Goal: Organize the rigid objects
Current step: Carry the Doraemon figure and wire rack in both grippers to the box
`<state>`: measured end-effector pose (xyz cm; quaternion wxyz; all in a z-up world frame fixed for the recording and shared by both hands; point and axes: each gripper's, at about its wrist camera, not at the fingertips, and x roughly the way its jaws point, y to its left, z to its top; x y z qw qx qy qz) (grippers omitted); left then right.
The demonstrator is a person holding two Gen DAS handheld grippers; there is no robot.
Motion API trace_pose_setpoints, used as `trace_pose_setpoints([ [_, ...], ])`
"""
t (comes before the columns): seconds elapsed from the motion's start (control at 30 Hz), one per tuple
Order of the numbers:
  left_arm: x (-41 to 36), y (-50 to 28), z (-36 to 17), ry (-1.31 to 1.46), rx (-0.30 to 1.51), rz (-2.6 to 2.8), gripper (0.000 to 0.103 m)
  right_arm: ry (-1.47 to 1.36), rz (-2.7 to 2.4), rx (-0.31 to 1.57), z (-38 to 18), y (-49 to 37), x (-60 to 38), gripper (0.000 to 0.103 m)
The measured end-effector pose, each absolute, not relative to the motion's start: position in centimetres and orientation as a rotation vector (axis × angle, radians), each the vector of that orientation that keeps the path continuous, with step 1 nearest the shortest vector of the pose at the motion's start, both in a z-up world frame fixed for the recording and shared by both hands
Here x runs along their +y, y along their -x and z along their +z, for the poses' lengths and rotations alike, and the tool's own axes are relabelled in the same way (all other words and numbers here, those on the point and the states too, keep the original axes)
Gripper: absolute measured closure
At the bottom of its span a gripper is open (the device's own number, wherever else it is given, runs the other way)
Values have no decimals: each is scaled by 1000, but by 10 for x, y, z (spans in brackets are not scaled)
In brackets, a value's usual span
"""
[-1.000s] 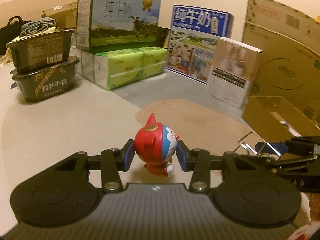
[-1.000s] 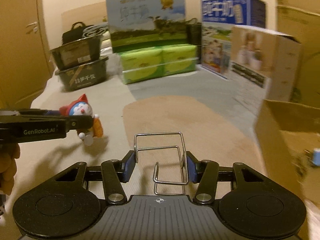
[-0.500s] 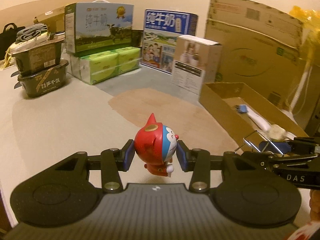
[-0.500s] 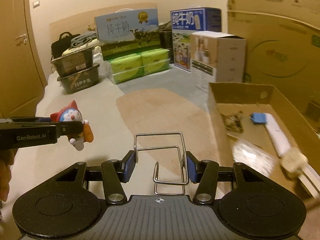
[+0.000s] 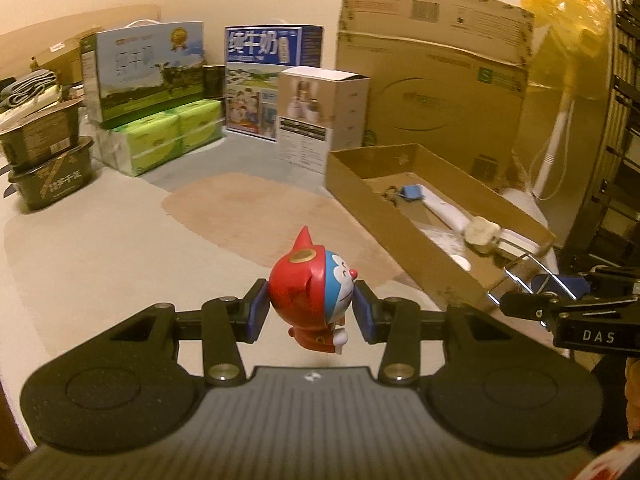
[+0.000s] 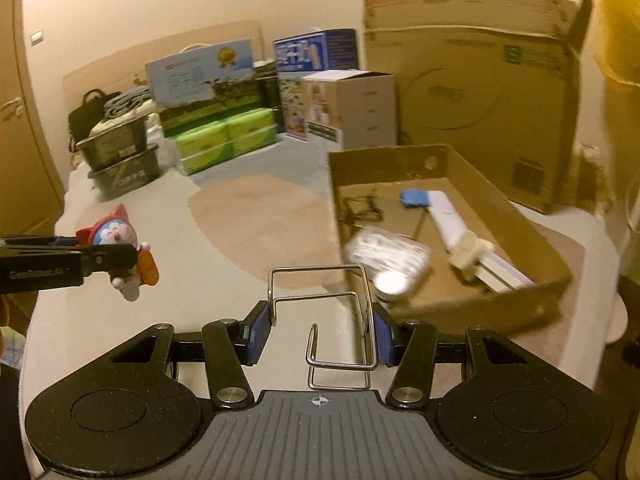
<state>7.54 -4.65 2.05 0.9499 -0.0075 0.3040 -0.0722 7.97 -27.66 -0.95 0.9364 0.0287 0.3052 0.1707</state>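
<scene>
My left gripper is shut on a red and blue cat figurine, held off the surface with its blue pads against the head. In the right wrist view the same figurine hangs at the left in that gripper. My right gripper is shut on a bent wire holder, pads pressing its two sides; in the left wrist view the wire holder shows at the right edge. An open, shallow cardboard box lies just ahead and to the right, holding a white stick-like tool, a round tin and other items.
Milk cartons, green tissue packs, dark tubs and a white box line the far side. A large upright cardboard box stands behind the shallow one. A fan stand and a dark rack are at the right.
Both grippers have swung to the right with their objects still held. The shallow cardboard box, earlier at the right edge, is now largely in view and closer.
</scene>
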Motion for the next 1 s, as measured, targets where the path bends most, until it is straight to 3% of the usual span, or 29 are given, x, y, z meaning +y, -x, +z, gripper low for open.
trace_pose_setpoints([
  [1.0, -164, -98, 38, 0, 619, -384, 62, -93, 215, 612, 6, -75, -364, 51],
])
